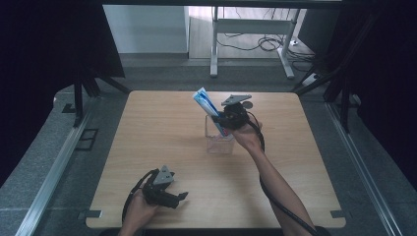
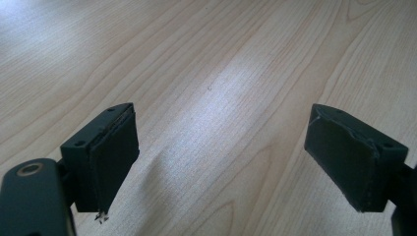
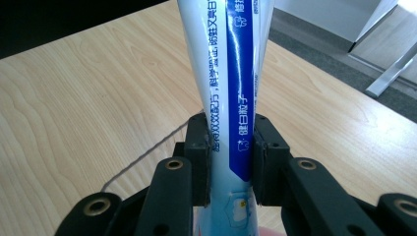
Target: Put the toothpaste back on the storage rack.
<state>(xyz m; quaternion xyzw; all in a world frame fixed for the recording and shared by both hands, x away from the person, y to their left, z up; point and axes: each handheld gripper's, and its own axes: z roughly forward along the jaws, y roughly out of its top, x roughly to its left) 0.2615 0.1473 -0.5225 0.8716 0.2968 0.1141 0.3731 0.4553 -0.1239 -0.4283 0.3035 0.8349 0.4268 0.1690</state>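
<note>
The right gripper (image 3: 231,162) is clamped on a toothpaste tube (image 3: 231,73) over the clear cup (image 1: 219,137) mid-worktop. Soft and light, the tube probably buckles; gripping its lower body suits. The left gripper (image 2: 221,162) gapes empty near the front edge.

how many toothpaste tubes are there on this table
1. The toothpaste tube stands tilted in the clear cup at mid-table, clamped by the right tongs. The left tongs are open and empty. Nothing seems hidden.
</note>
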